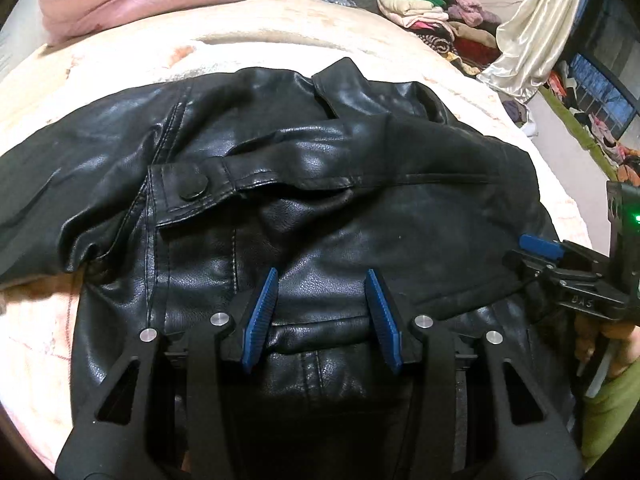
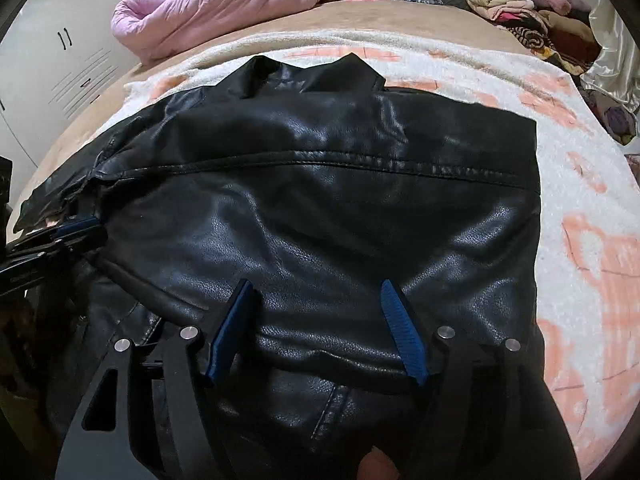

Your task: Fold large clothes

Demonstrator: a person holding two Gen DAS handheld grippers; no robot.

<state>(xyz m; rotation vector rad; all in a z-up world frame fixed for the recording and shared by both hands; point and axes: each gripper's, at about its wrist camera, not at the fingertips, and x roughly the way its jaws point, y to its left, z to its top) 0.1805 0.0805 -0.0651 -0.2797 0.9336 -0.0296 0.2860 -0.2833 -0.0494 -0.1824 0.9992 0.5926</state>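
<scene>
A black leather jacket (image 1: 312,184) lies on the bed, collar at the far side, a sleeve with a snap cuff (image 1: 192,190) folded across it. It fills the right wrist view (image 2: 320,208) too. My left gripper (image 1: 322,276) is open just above the jacket's near part, blue pads apart and empty. My right gripper (image 2: 316,288) is open too, over the folded near edge. The right gripper shows at the right edge of the left wrist view (image 1: 560,264); the left one shows at the left edge of the right wrist view (image 2: 60,236).
The bed has a white and peach blanket (image 2: 580,208). A pink quilt (image 2: 208,8) lies at the far left. A pile of folded clothes (image 1: 432,12) sits at the far right beside a cream curtain (image 1: 536,28). White cupboards (image 2: 60,48) stand at the left.
</scene>
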